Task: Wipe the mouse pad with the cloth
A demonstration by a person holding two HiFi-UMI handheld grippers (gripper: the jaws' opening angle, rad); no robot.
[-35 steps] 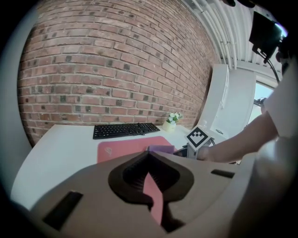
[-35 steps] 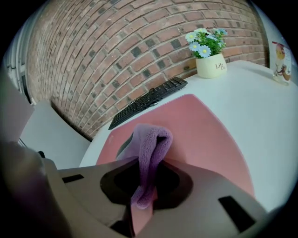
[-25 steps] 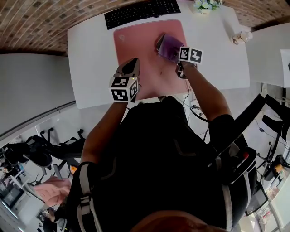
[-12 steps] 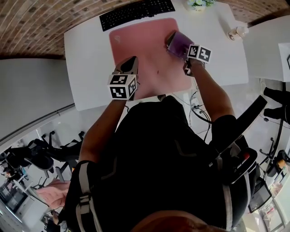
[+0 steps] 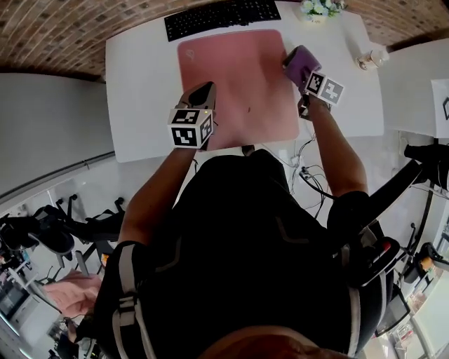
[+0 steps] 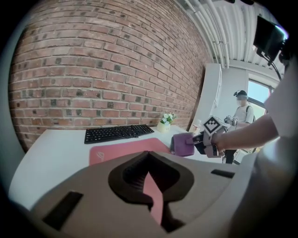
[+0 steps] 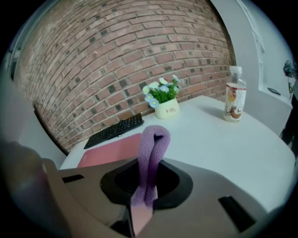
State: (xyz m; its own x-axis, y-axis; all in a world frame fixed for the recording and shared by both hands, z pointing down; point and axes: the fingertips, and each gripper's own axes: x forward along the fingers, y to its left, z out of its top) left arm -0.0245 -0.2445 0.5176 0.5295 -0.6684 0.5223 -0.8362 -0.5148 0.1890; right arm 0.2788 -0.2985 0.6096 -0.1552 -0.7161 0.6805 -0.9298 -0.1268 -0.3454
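Observation:
The pink mouse pad (image 5: 235,84) lies on the white table (image 5: 140,84), below the black keyboard (image 5: 221,17). My right gripper (image 5: 309,76) is shut on a folded purple cloth (image 5: 299,63), held just past the pad's right edge, over the table. In the right gripper view the cloth (image 7: 151,153) stands up as a loop from the shut jaws of my right gripper (image 7: 146,188). My left gripper (image 5: 203,91) hovers over the pad's near left part, shut and holding nothing. The left gripper view shows the pad (image 6: 123,151), the cloth (image 6: 182,144) and the right gripper (image 6: 208,138) beyond my left gripper (image 6: 149,160).
A small pot of flowers (image 7: 163,104) stands at the table's far edge, right of the keyboard (image 7: 114,130). A plastic bottle (image 7: 234,100) stands at the right. Another white table (image 5: 421,77) adjoins on the right. A person (image 6: 242,114) stands in the background.
My right gripper has carried the cloth rightward across the pad's far right corner and off its right edge. My left gripper has barely moved.

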